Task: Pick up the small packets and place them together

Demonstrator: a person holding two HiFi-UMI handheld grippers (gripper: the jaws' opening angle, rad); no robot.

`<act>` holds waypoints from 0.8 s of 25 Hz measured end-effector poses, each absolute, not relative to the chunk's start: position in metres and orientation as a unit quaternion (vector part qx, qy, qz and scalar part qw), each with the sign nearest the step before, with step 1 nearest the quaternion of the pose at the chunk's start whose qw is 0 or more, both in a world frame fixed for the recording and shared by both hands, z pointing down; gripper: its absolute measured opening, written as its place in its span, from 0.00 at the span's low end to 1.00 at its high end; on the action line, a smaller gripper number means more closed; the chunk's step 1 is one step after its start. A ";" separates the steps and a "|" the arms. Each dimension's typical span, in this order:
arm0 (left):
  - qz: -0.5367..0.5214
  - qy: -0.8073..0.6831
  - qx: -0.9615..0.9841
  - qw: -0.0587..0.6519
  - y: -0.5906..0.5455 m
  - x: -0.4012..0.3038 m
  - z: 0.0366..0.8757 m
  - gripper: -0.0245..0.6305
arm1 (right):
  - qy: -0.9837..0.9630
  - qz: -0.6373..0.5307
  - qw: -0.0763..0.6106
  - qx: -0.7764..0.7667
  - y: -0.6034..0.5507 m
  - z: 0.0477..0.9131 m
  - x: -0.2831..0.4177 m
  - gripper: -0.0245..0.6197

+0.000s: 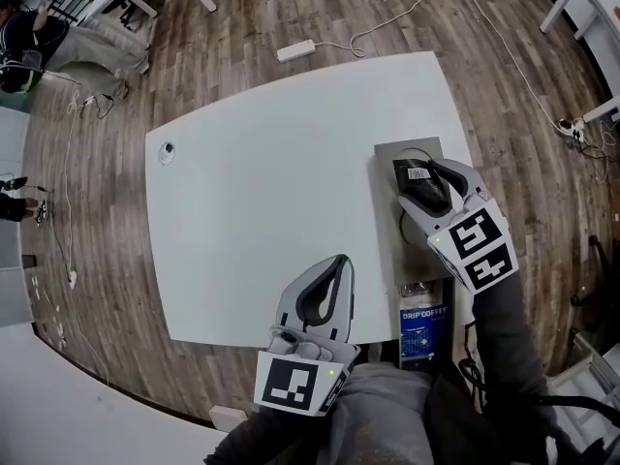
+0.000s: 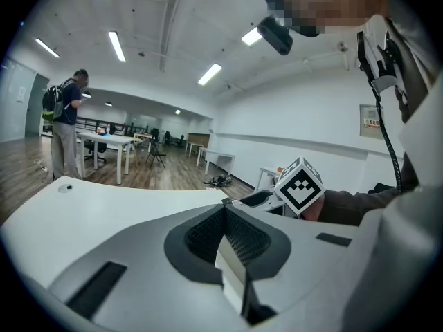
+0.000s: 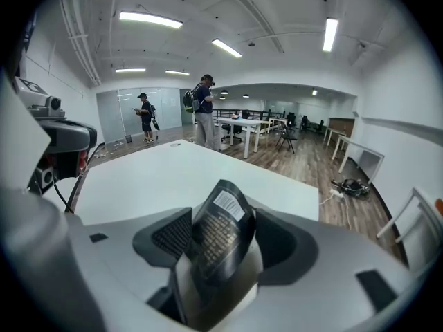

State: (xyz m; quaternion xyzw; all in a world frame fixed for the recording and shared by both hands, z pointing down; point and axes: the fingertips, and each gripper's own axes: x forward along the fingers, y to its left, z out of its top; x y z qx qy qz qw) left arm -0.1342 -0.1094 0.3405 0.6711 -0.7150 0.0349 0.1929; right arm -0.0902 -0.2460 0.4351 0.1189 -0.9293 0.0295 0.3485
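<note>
A small black packet (image 1: 418, 175) with a white barcode label stands between the jaws of my right gripper (image 1: 419, 166), over the grey tray (image 1: 389, 159) at the table's right edge. In the right gripper view the packet (image 3: 220, 237) leans toward the left pad, and the jaws stand wide apart, not pressing it. My left gripper (image 1: 341, 259) hovers over the white table's (image 1: 262, 192) near edge, its tips together and nothing between them; in its own view the left gripper (image 2: 225, 209) shows only the table through its loop.
A blue drip coffee box (image 1: 423, 329) sits at the near end of the grey tray. A small round fitting (image 1: 168, 149) lies at the table's far left. A power strip (image 1: 295, 50) and cables lie on the wooden floor. People (image 3: 204, 113) stand far off.
</note>
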 end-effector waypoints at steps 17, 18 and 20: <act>0.031 -0.714 0.671 0.196 -0.110 -0.150 0.340 0.04 | -0.934 0.029 0.329 0.133 -0.255 0.422 -0.099 0.50; 0.031 -0.712 0.673 0.195 -0.110 -0.149 0.340 0.04 | -0.934 0.027 0.328 0.136 -0.255 0.421 -0.098 0.50; 0.031 -0.708 0.679 0.193 -0.109 -0.146 0.338 0.04 | -0.934 0.025 0.326 0.143 -0.253 0.418 -0.094 0.50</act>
